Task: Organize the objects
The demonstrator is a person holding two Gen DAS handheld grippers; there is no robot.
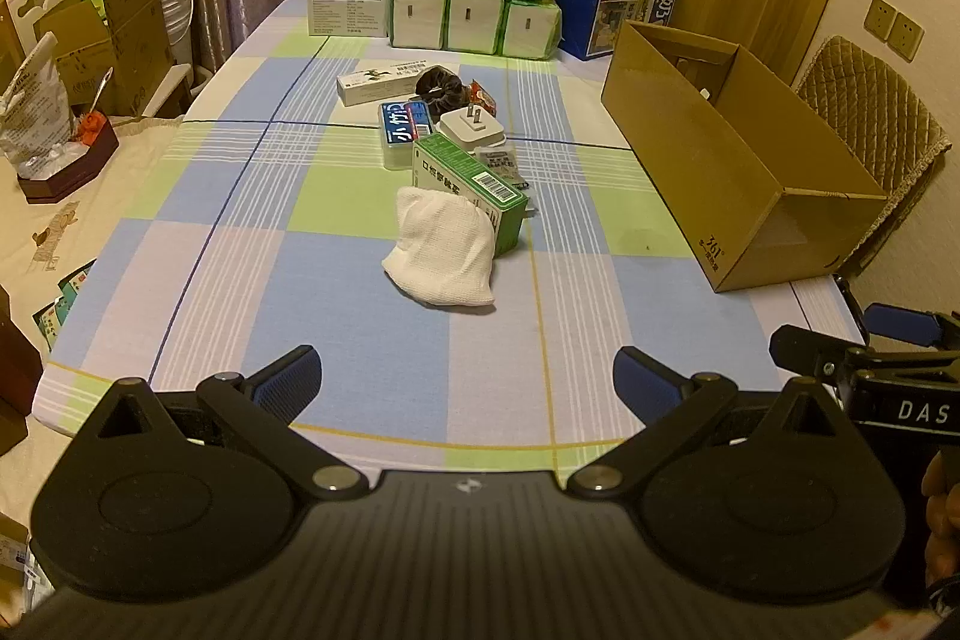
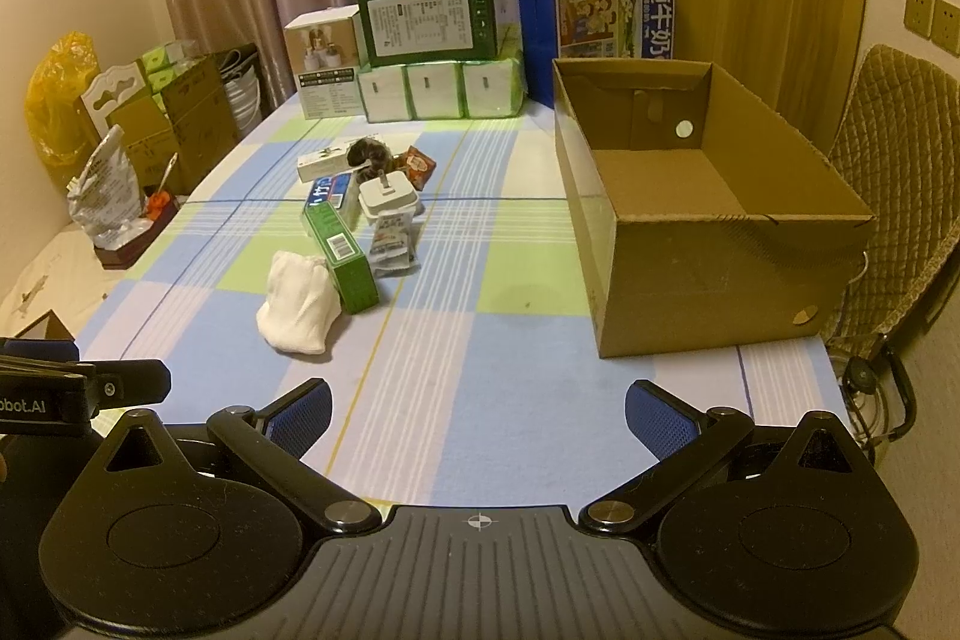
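Your left gripper [image 1: 465,385] and right gripper [image 2: 478,415] both hung wide open, empty, at near table edge; soft white mesh pouch [image 1: 443,247] lay dead ahead of left, up-left of right, touching long green carton [image 1: 474,187]; open brown cardboard box [image 2: 708,220] sat right; left looked nearer

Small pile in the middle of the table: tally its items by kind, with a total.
Boxes: 3, green box, blue-labelled box, white box
Sachets: 2, grey sachet, red sachet
White pouch: 1
White plug adapter: 1
Dark scrunchie: 1
Total: 8
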